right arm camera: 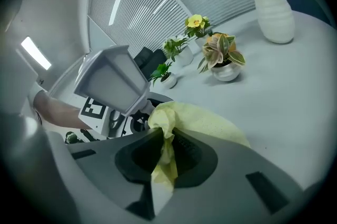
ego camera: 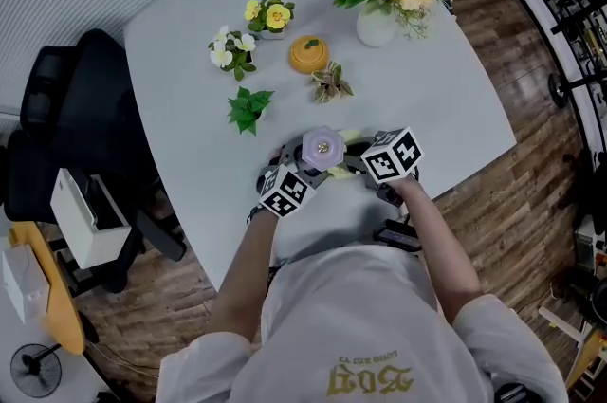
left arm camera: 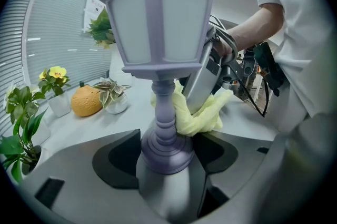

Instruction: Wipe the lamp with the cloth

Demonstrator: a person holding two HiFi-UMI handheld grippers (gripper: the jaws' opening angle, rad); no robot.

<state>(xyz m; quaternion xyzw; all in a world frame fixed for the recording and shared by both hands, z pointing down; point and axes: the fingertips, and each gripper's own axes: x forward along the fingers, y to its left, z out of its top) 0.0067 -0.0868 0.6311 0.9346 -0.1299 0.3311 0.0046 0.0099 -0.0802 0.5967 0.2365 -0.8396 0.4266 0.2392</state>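
Closest, a white shirt (ego camera: pixel 360 335). Next, the left gripper (left arm camera: pixel 167 165), shut tight on the round foot of the lamp (left arm camera: pixel 160 33). Holds it standing straight, long way pointing up, by the near edge of the table (ego camera: pixel 446 107). Just to the lamp's right, the right gripper (right arm camera: pixel 163 157), pinching the cloth (right arm camera: pixel 197 122). Soft, yellow, crumpled, right up against the thin stem. So the nearer hand for wiping, probably. Smooth, hard, purple lamp with pale window sides. Farther back, little plants (ego camera: pixel 248 109), a round orange thing (ego camera: pixel 309 54), a white vase (ego camera: pixel 377 25).
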